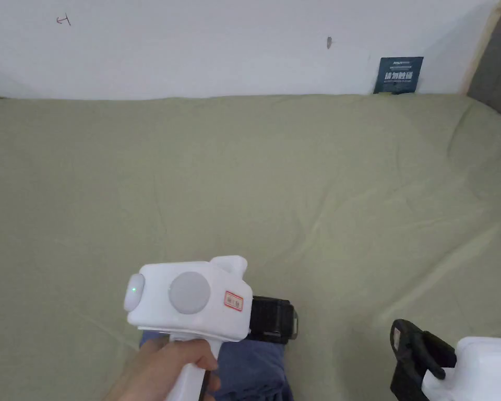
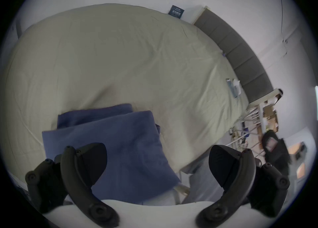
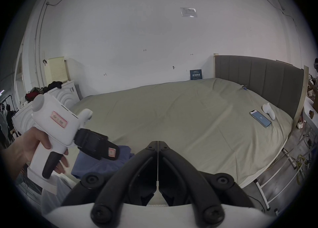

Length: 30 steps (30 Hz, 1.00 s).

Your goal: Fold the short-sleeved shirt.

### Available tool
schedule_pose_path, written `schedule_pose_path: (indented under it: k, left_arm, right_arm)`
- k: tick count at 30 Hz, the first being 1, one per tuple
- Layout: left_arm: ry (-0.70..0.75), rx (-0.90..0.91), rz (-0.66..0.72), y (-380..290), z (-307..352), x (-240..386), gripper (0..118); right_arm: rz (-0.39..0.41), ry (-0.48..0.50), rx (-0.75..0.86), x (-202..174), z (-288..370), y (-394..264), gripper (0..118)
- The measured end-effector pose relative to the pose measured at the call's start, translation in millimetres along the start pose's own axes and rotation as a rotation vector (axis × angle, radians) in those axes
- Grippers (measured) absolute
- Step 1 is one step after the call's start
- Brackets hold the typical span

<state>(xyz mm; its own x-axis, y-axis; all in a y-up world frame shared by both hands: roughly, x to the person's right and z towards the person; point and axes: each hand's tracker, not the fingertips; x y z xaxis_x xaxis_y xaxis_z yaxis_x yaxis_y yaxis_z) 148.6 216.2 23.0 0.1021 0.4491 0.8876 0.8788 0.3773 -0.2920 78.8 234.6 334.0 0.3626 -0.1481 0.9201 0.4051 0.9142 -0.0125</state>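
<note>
A blue short-sleeved shirt (image 2: 113, 147) lies folded into a compact stack at the near edge of the bed (image 2: 120, 56). It also peeks out under the left gripper in the head view, shirt (image 1: 252, 368), and in the right gripper view, shirt (image 3: 101, 161). My left gripper (image 2: 157, 161) hovers just above the shirt, jaws wide apart, nothing between them. A hand holds the left gripper (image 1: 291, 319) by its white body. My right gripper (image 3: 157, 143) has its jaws pressed together on nothing, off to the right of the shirt, seen low as right gripper (image 1: 407, 365).
The olive-green sheet (image 1: 270, 183) covers the bed up to a white wall. A grey headboard (image 3: 258, 78) stands at the right. A phone (image 3: 260, 118) and a white object (image 3: 268, 110) lie near it. A white cabinet with clothes (image 3: 56, 92) stands left.
</note>
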Motion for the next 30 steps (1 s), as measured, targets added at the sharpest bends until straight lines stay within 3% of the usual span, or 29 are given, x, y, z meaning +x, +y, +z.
schedule_pose_path:
  k: [1, 2, 4, 5, 6, 14, 16, 20, 23, 26, 30]
  left_arm:
    - [-0.034, 0.003, 0.026, -2, 13, -6, 117]
    - [-0.081, 0.053, 0.052, -4, 28, -15, 108]
    - [-0.127, 0.127, 0.095, -11, 52, -34, 58]
    - [-0.125, 0.16, 0.116, -15, 60, -44, 16]
    - [-0.136, 0.167, 0.119, -16, 61, -52, 0]
    - [-0.378, 0.065, 0.231, -21, -22, -62, 0]
    - [-0.37, 0.033, 0.251, -28, -53, -63, 0]
    - [-0.219, -0.022, 0.221, -42, -88, -68, 0]
    - [-0.275, 0.002, 0.262, -40, -76, -71, 0]
    - [-0.244, 0.069, 0.195, -35, -46, -69, 0]
    - [-0.268, 0.156, 0.164, -35, 14, -75, 0]
  right_arm:
    - [0.002, -0.002, 0.0, 0, -1, 1, 3]
    - [0.003, -0.003, 0.0, -1, -3, 1, 3]
    - [0.001, -0.001, -0.004, -1, -6, 1, 3]
    - [-0.002, 0.002, -0.004, -2, -7, 1, 3]
    - [-0.004, 0.004, -0.008, -3, -8, 1, 3]
    - [-0.004, 0.017, -0.034, -6, -10, -3, 3]
    - [-0.001, 0.013, -0.04, -5, -8, -4, 3]
    - [0.001, -0.003, -0.06, 2, -8, -5, 3]
    - [-0.007, -0.005, -0.078, 5, -12, -6, 3]
    - [-0.014, 0.007, -0.09, 2, -18, -7, 3]
    - [0.005, 0.091, -0.126, -13, -32, -4, 3]
